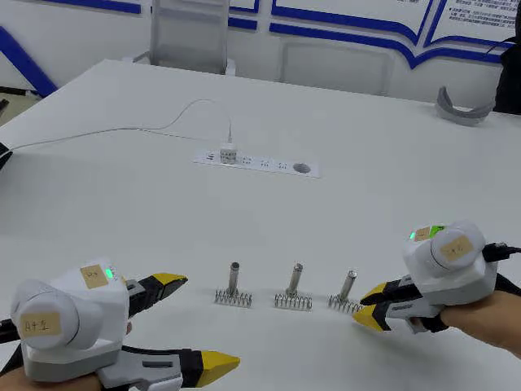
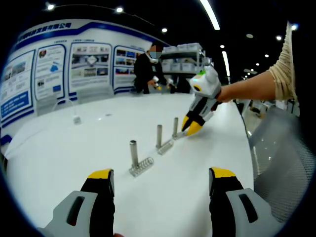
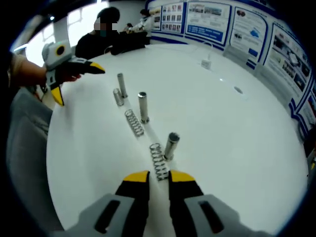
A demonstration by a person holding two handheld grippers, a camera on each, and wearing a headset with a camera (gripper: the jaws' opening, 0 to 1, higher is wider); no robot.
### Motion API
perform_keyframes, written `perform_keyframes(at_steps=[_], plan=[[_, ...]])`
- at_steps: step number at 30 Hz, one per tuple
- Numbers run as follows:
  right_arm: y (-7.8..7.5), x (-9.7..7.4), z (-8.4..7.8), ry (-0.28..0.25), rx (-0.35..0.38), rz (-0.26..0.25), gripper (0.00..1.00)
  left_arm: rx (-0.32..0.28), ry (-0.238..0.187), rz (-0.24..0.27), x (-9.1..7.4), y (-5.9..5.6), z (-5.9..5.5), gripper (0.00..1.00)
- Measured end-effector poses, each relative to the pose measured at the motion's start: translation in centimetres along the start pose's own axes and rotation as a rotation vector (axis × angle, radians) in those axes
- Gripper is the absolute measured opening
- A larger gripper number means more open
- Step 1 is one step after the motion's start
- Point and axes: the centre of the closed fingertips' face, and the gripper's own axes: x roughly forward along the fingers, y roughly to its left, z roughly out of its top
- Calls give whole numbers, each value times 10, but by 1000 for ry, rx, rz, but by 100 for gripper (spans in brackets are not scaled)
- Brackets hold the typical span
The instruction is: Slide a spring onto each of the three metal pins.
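Three metal pins stand upright in a row on the white table: left pin (image 1: 234, 275), middle pin (image 1: 295, 278), right pin (image 1: 348, 285). A spring lies flat beside each: left spring (image 1: 233, 298), middle spring (image 1: 293, 302), right spring (image 1: 346, 305). My right gripper (image 1: 368, 307) sits low at the right spring's outer end. In the right gripper view that spring (image 3: 159, 160) reaches up to the narrow gap between the jaws, beside the nearest pin (image 3: 171, 144). My left gripper (image 1: 195, 322) is wide open and holds nothing, left of the row and short of the nearest pin (image 2: 134, 154).
A white power strip (image 1: 256, 162) with a plugged-in adapter (image 1: 229, 152) and its cable lies mid-table. A chair (image 1: 189, 32) stands at the far edge, and a grey curved object (image 1: 460, 110) sits at the far right. People (image 2: 145, 71) stand in the background.
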Motion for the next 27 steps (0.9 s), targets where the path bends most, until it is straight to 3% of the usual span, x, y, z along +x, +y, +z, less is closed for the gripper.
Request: perform_keyframes(at_steps=[14, 22, 27], plan=[[0, 8, -5, 117, -80, 63, 12, -4, 3, -5, -1, -2, -1, 79], [1, 7, -6, 128, -69, 70, 12, -3, 6, -14, 1, -5, -1, 78], [13, 4, -8, 133, -79, 84, 11, -3, 9, -28, 3, -11, -3, 78]])
